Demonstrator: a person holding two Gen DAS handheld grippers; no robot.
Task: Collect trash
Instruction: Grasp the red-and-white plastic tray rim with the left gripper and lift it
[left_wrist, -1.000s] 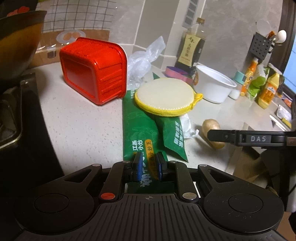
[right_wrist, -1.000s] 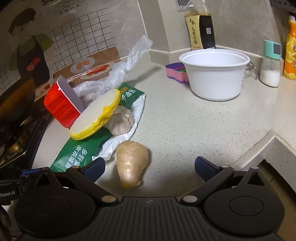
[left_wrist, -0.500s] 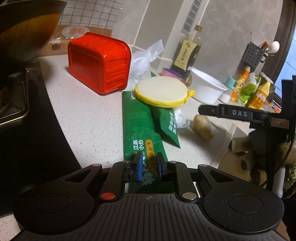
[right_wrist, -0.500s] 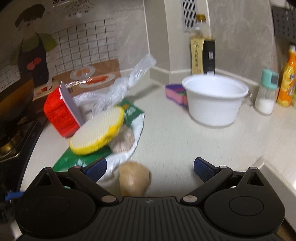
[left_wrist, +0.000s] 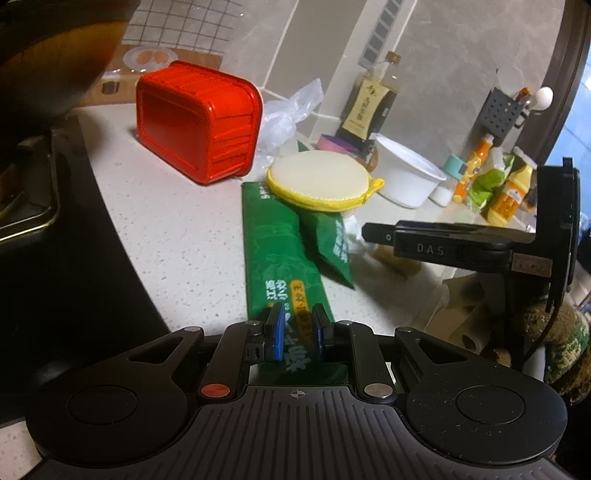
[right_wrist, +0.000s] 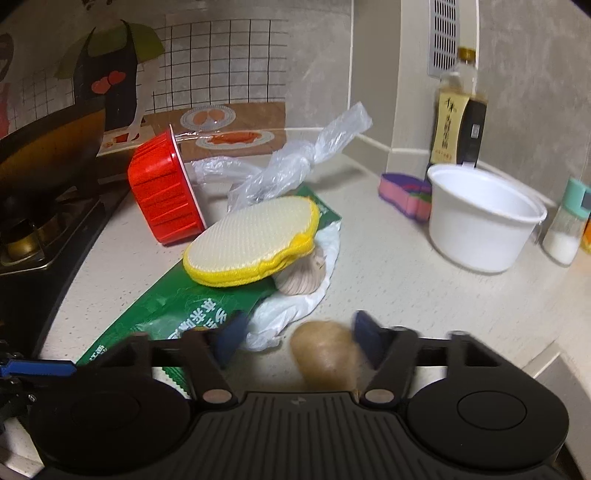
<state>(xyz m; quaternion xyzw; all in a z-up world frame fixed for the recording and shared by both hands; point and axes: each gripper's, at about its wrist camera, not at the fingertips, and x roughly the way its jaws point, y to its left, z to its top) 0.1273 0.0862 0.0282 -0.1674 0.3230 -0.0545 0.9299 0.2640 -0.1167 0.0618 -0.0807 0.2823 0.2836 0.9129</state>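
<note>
Your left gripper (left_wrist: 297, 328) points down at a shallow slant over the counter (left_wrist: 177, 221), and its blue pads (left_wrist: 276, 334) are clamped on the near end of the green packet (left_wrist: 275, 251), which runs away from you across the speckled top. Your right gripper (right_wrist: 299, 338) leans down at much the same slant; its jaws are closing, blurred, with the tan root (right_wrist: 325, 354) between them. The right-hand pad looks to be at the root's side and the left-hand pad stands clear of it, so call it not yet gripped. In the left view that gripper shows side-on as a black bar at the right, low over the counter edge.

Just past the root lies crumpled white paper (right_wrist: 295, 306) with a garlic bulb (right_wrist: 304, 277) on it. A yellow sponge (right_wrist: 255, 240) rests tilted on the packet and on the garlic. Beyond it sits a knotted clear bag (right_wrist: 295, 162), and to its left a red tub (right_wrist: 162, 192) lies on its side. A white bowl (right_wrist: 480, 221) stands well to the right, a sauce bottle (right_wrist: 458, 122) in the corner behind it, and a wok (right_wrist: 48, 147) on the hob at far left
</note>
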